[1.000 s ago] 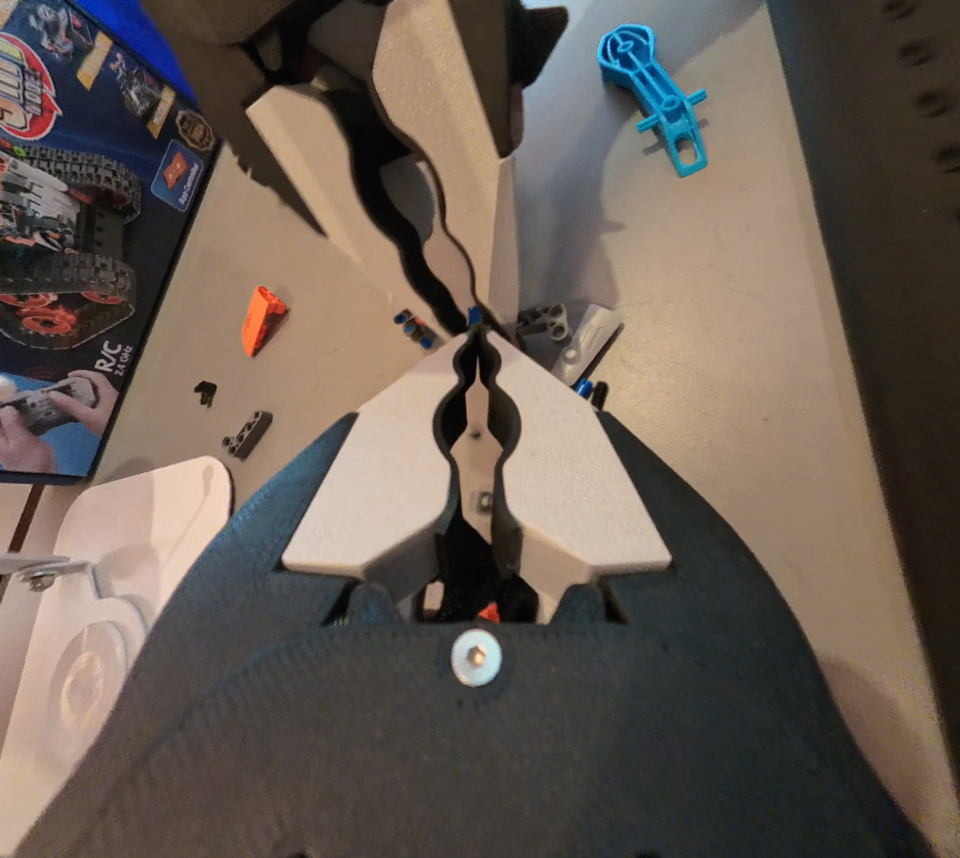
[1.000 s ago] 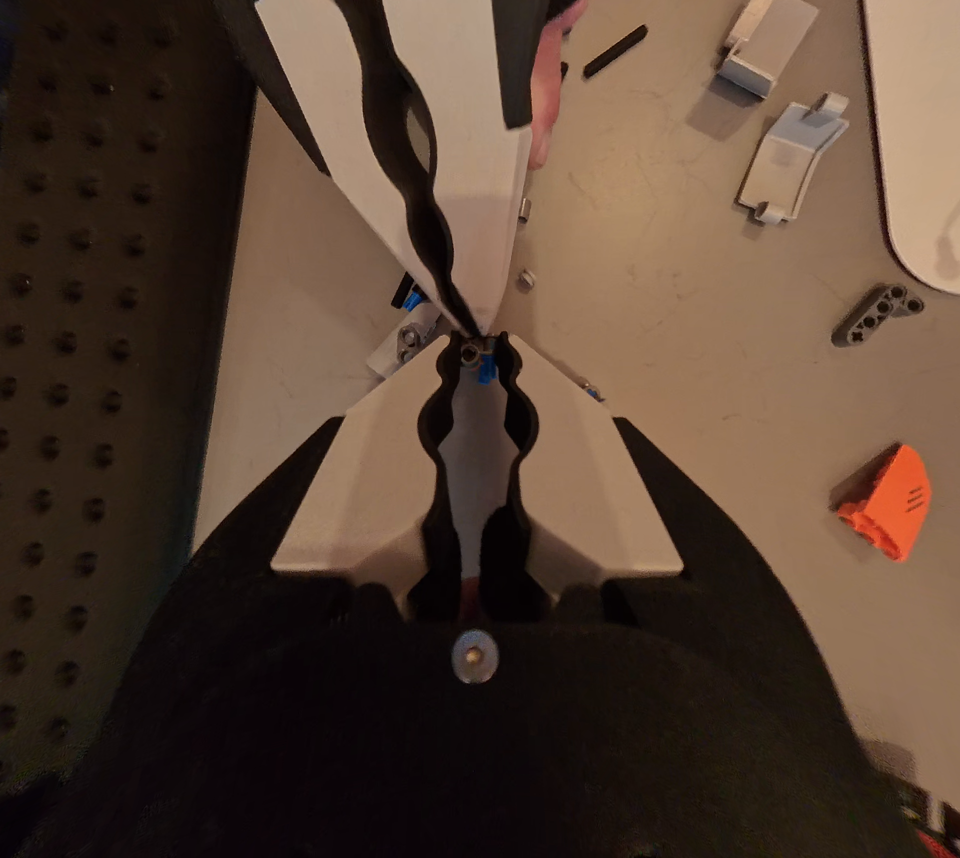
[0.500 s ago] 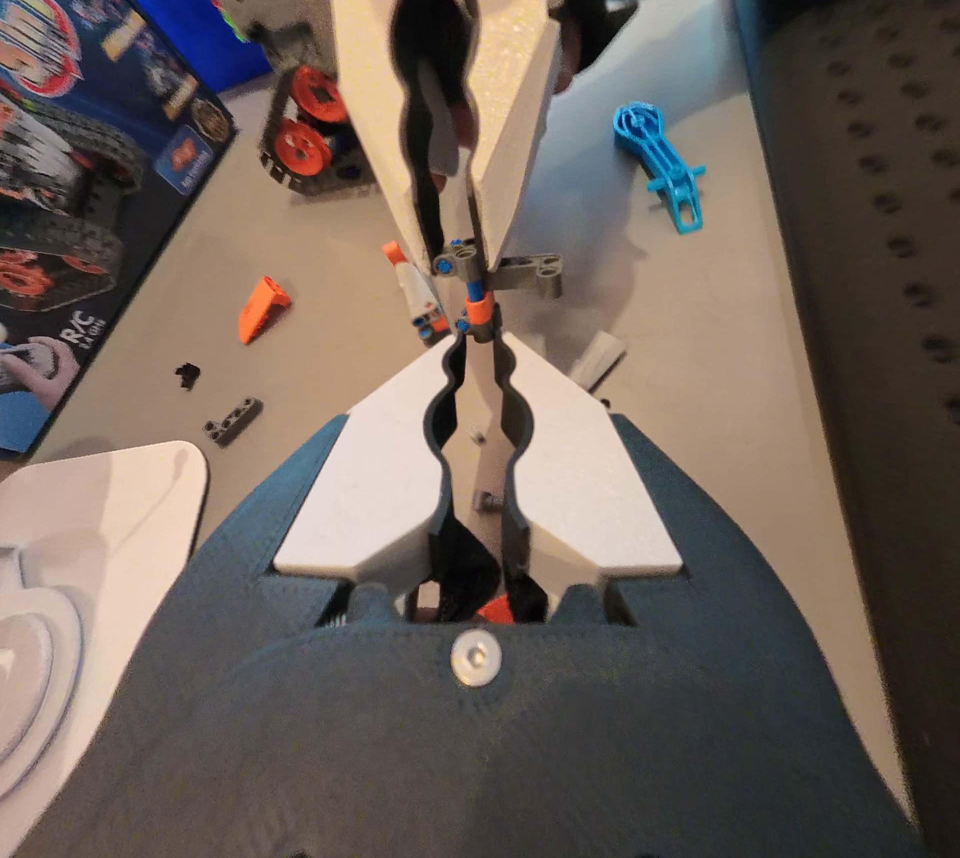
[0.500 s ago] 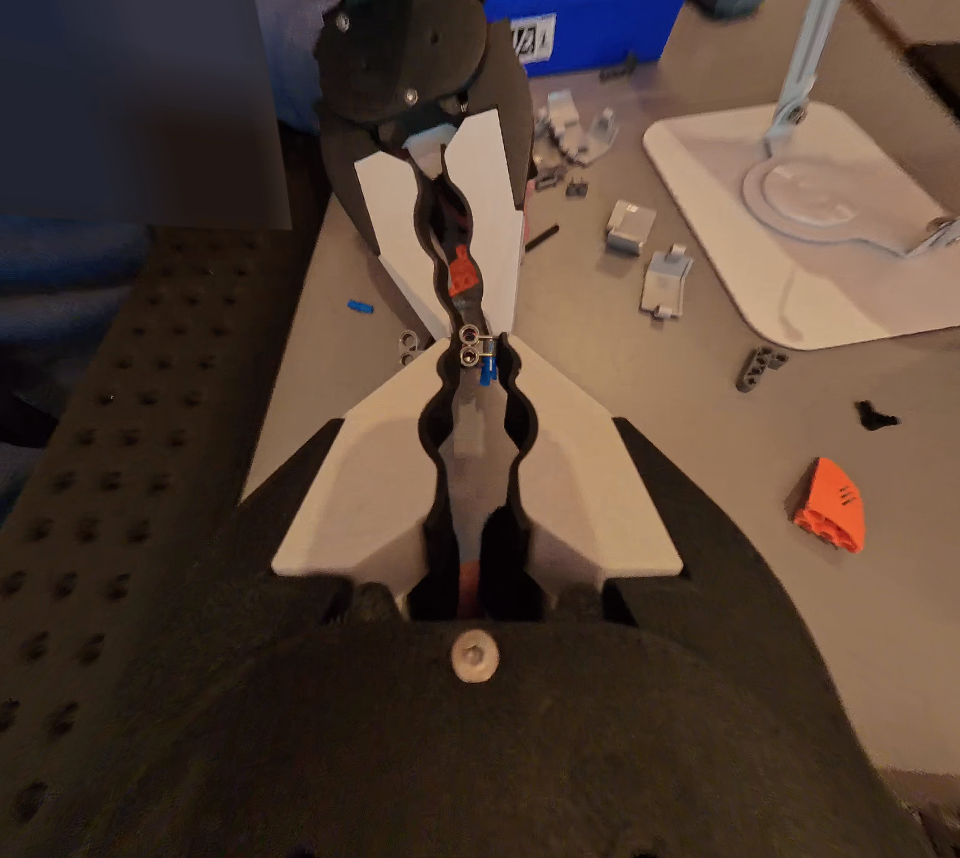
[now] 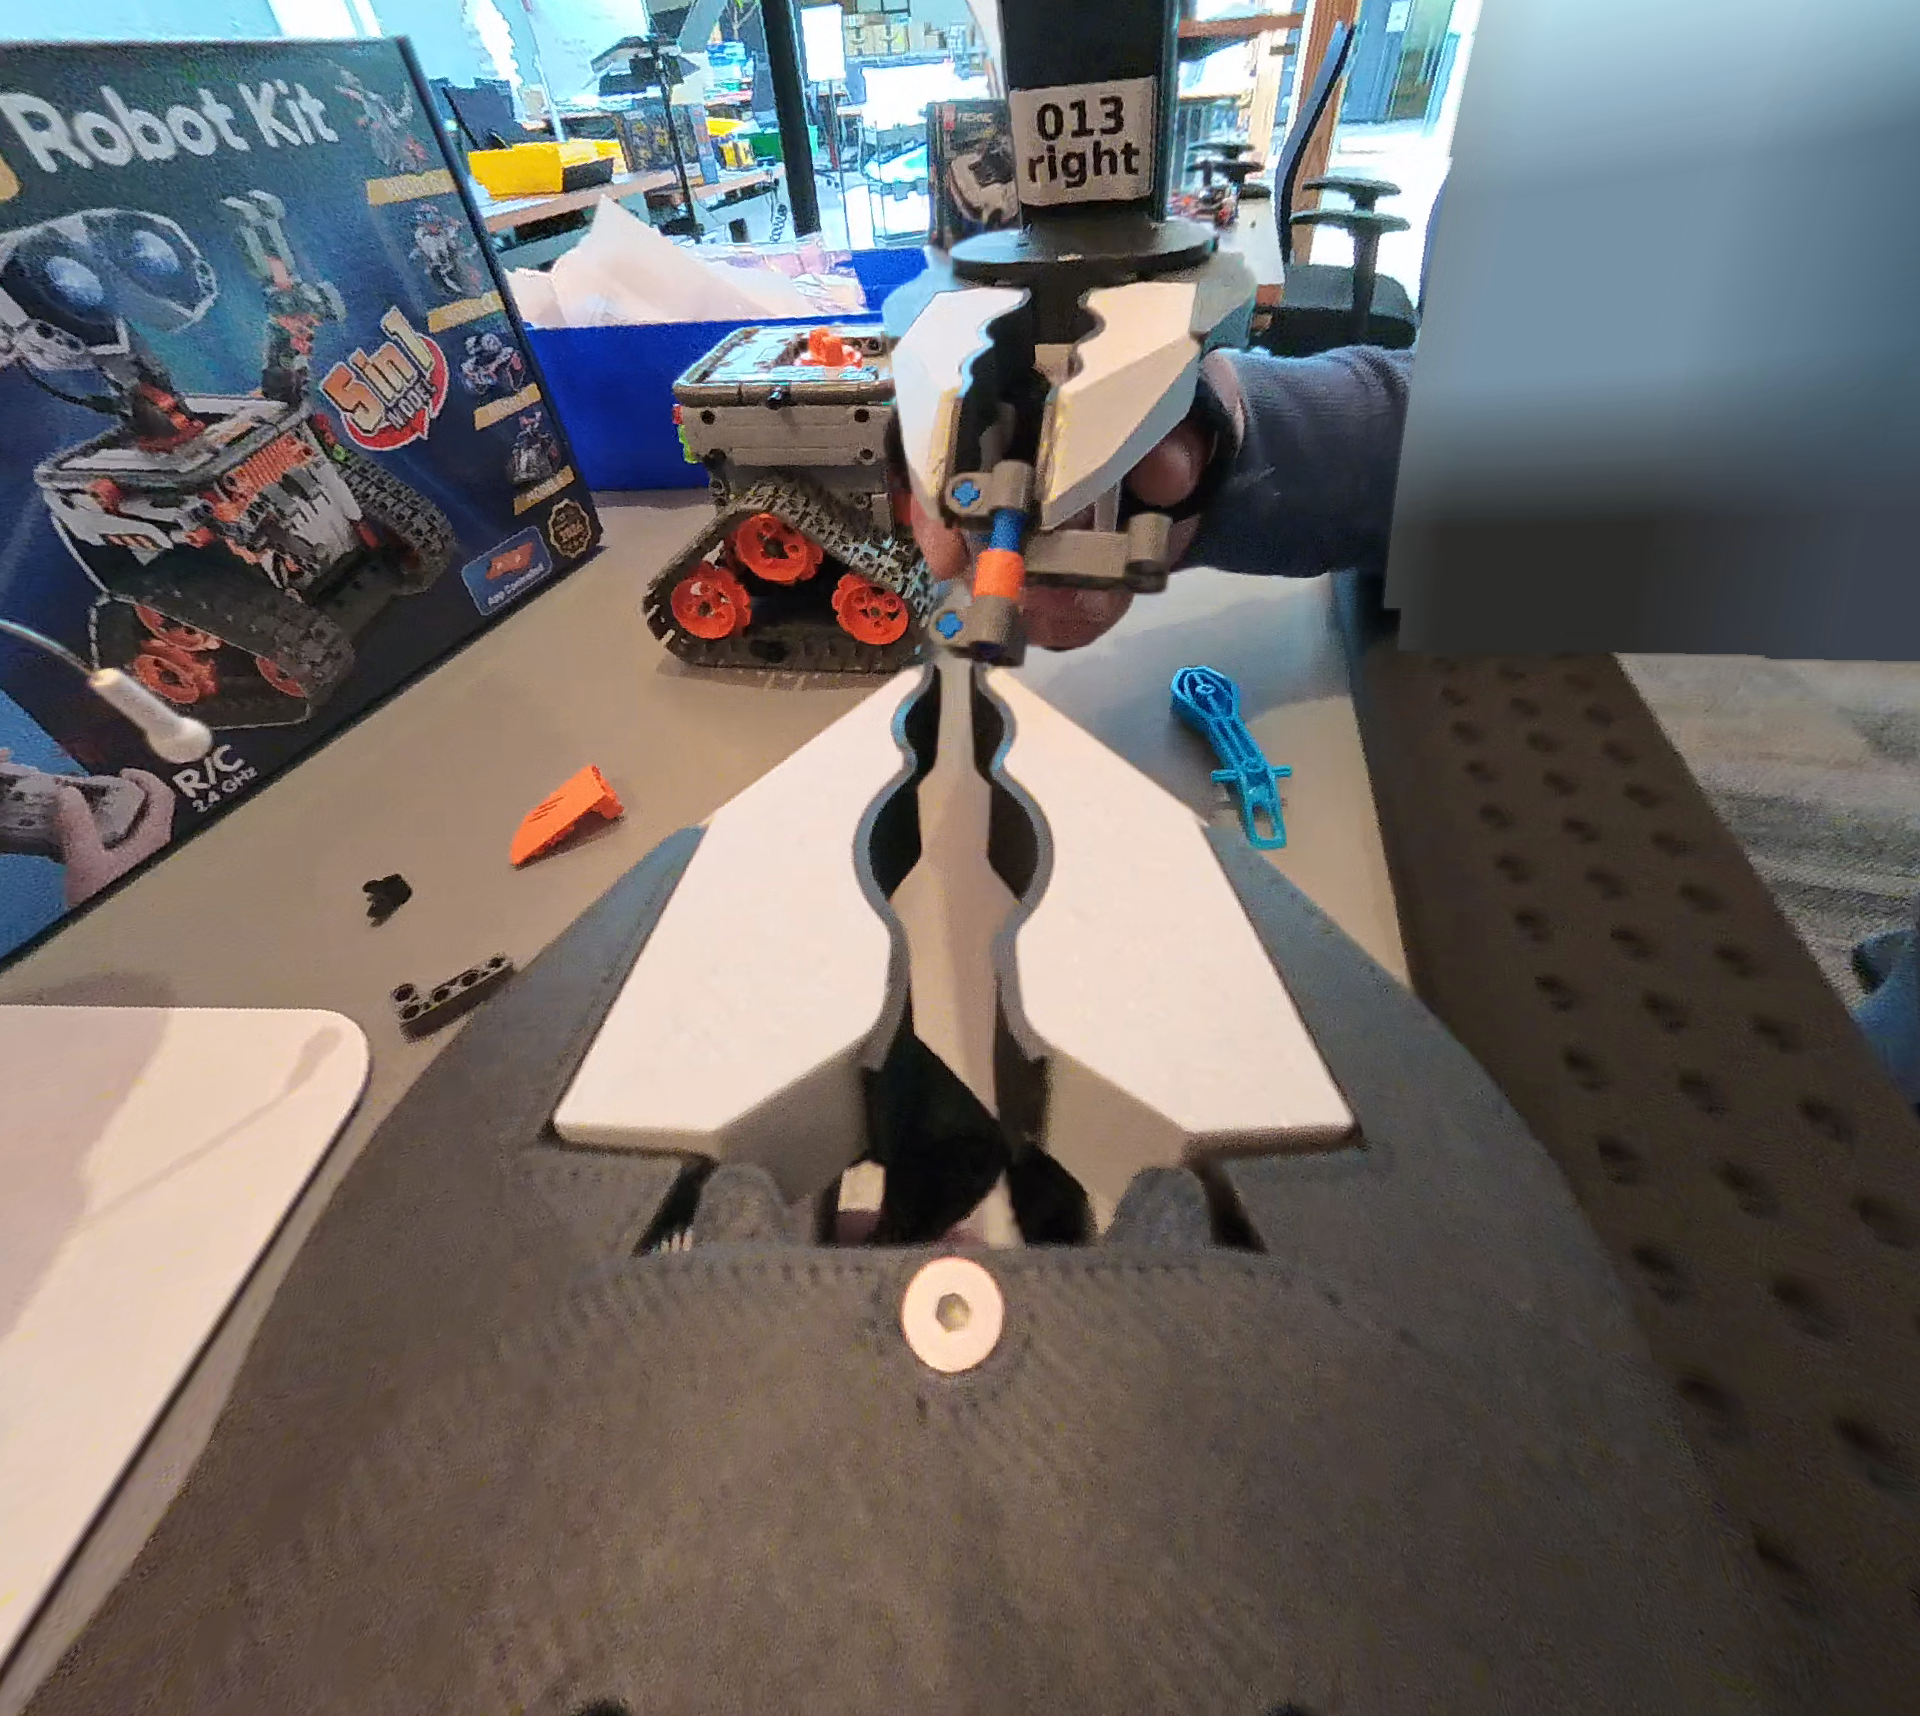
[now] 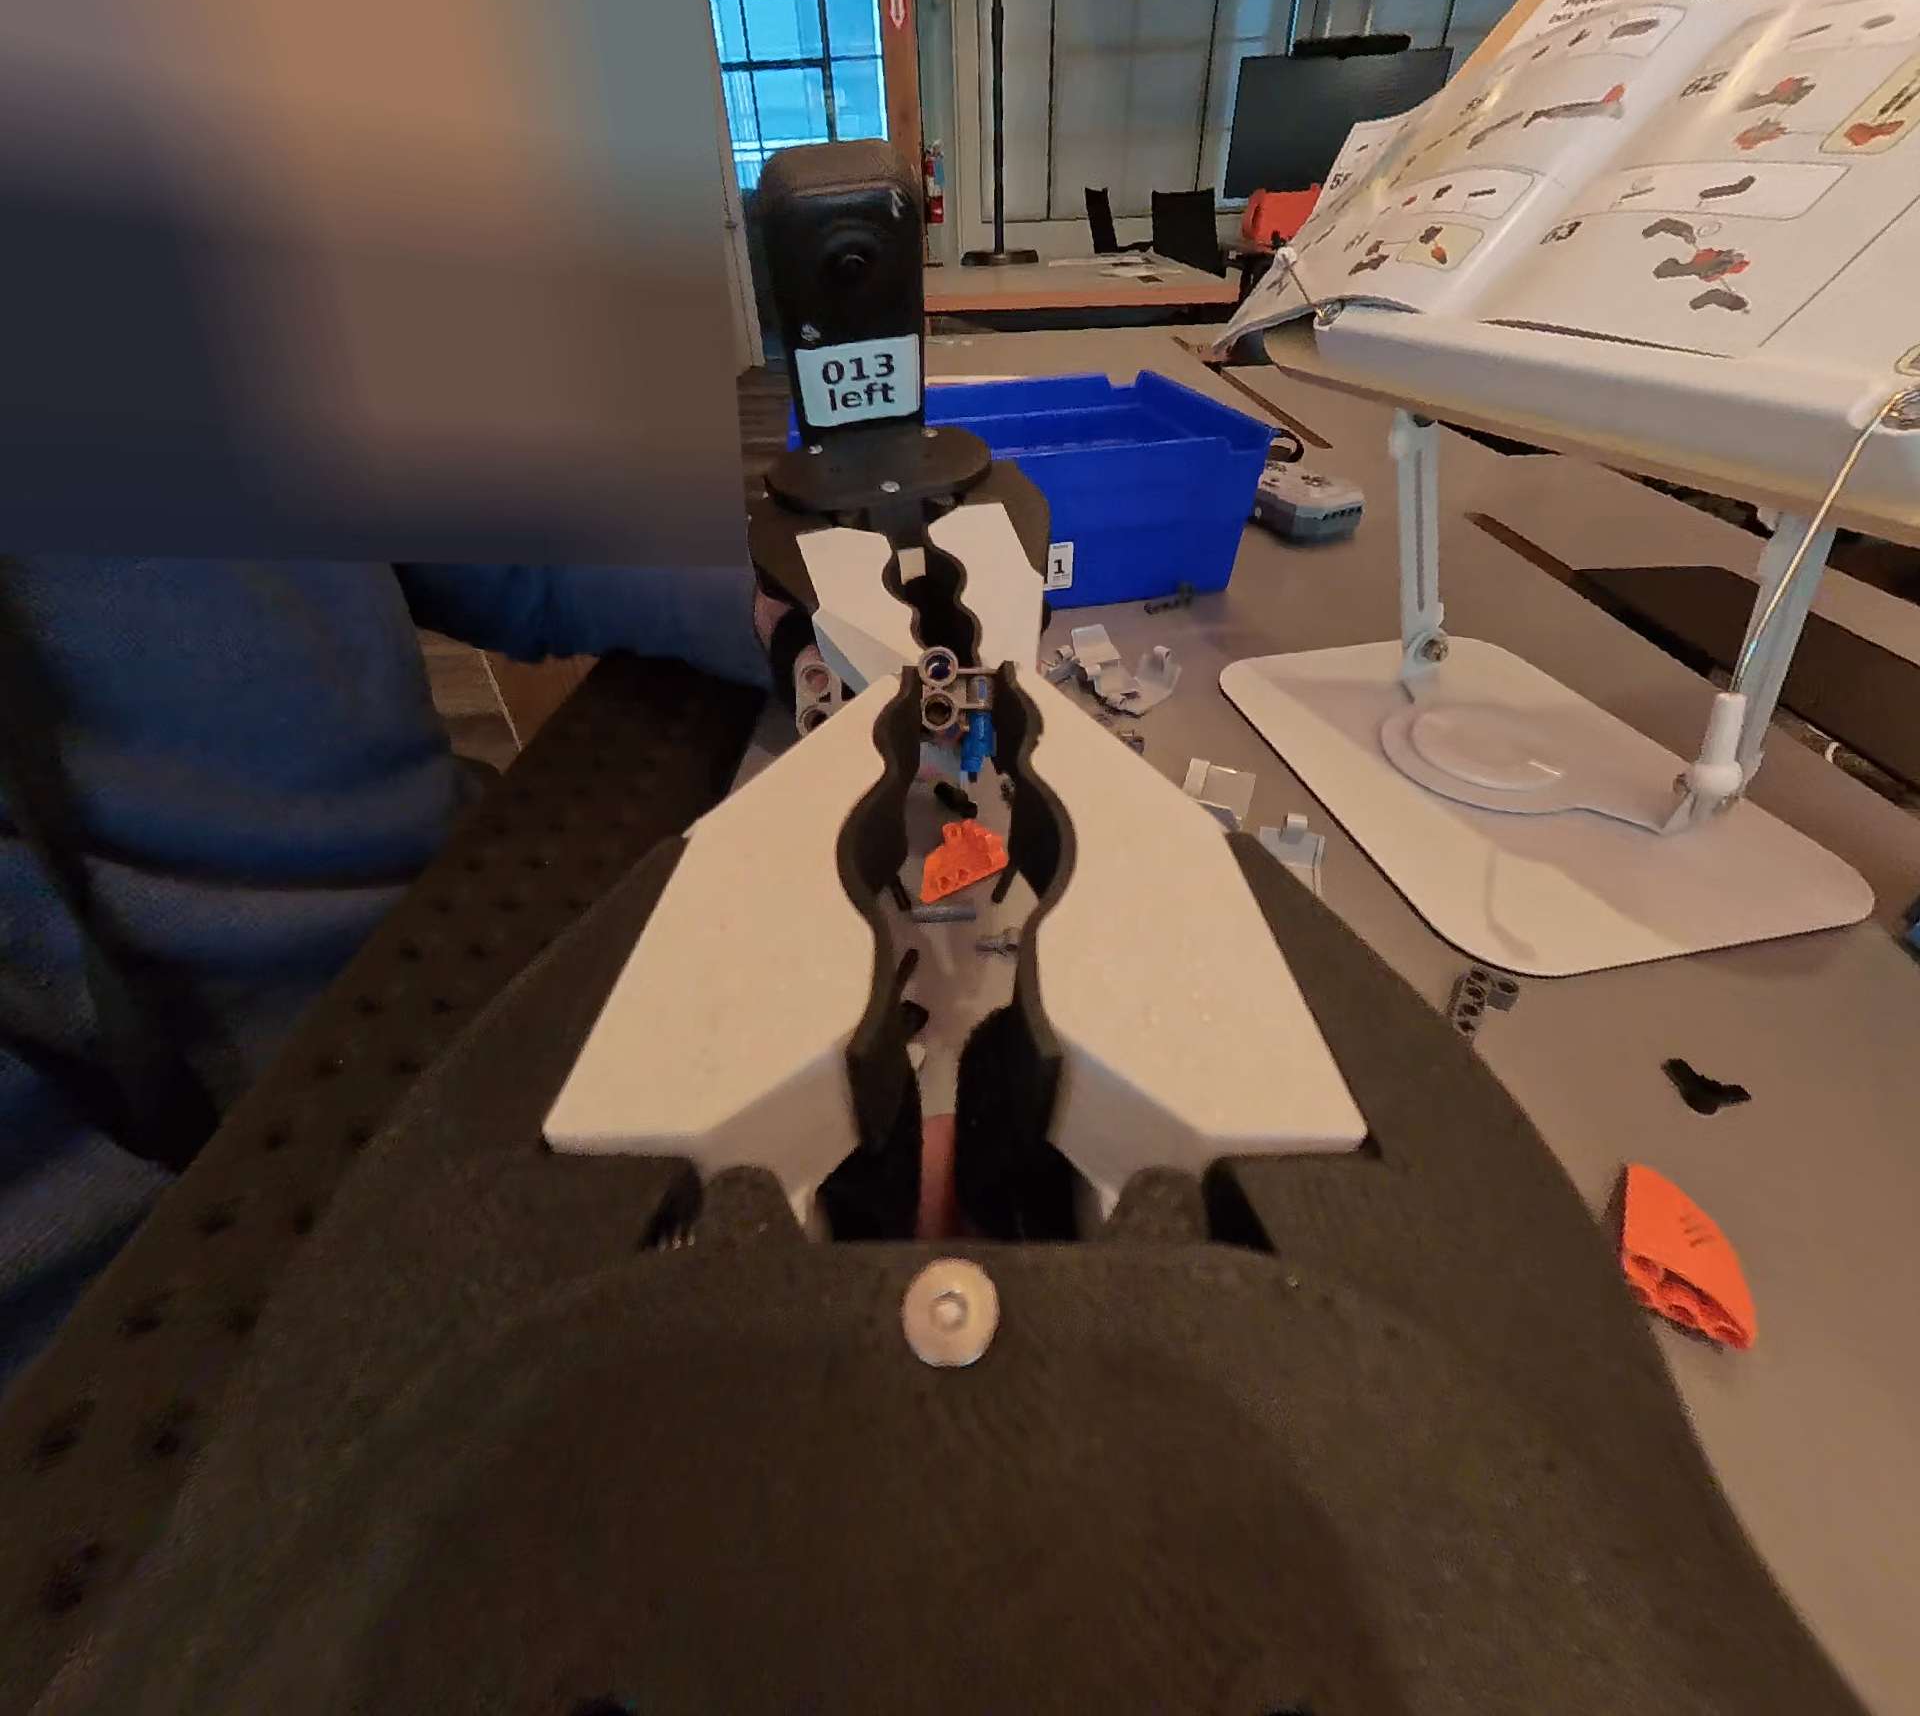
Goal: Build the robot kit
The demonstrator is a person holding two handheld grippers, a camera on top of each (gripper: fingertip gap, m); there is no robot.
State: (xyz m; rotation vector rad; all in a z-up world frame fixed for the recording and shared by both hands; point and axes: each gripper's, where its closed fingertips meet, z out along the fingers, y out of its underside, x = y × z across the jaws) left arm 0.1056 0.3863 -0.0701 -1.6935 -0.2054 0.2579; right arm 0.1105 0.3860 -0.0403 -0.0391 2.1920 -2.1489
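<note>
A small brick assembly [image 5: 997,565] of grey connectors, a blue axle and an orange bush hangs in the air between my two grippers. My left gripper [image 5: 958,671] is shut on its lower grey connector. My right gripper [image 5: 1013,487] faces it from above and is shut on the upper connector. In the right wrist view my right gripper [image 6: 954,681] pinches the grey connector with blue pins [image 6: 940,698] at its tips. My left gripper's fingers [image 6: 862,596] stand right behind it, their tips hidden.
A tracked brick vehicle [image 5: 790,523], a kit box [image 5: 239,440] and a blue bin [image 6: 1122,471] stand on the grey table. A booklet stand [image 6: 1558,793] is at the right. Loose parts lie about: an orange wedge [image 5: 566,814], a blue piece [image 5: 1236,752]. A perforated black mat [image 5: 1621,1043] borders the table. Left and right tips are no more than a few centimetres apart.
Both grippers have lifted off the table with the assembly held between them. The views have swung from looking down at the tabletop to looking level across the room.
</note>
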